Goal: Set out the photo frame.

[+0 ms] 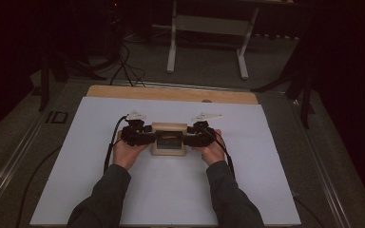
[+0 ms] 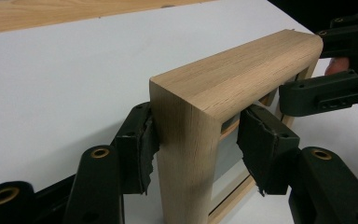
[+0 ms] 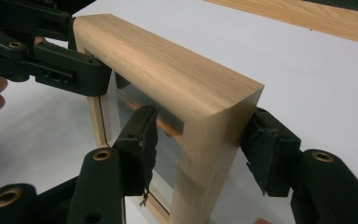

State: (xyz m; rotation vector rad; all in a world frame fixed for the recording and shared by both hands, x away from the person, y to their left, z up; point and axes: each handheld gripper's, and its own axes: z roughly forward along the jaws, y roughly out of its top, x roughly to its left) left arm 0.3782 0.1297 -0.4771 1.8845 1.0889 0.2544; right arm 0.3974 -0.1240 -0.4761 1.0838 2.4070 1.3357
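A wooden frame (image 1: pixel 169 139) is stood upright on the white tabletop (image 1: pixel 100 190). Its left post is straddled by the left gripper (image 2: pixel 198 149), one pad touching, the other just clear. Its right post is clamped between the right gripper (image 3: pixel 205 149) fingers (image 3: pixel 142 144).

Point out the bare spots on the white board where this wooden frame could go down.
Bare white board lies wide between the sleeves, also left of the left gripper and right of the right gripper. Crowded only at the middle, where both flank the wooden frame.
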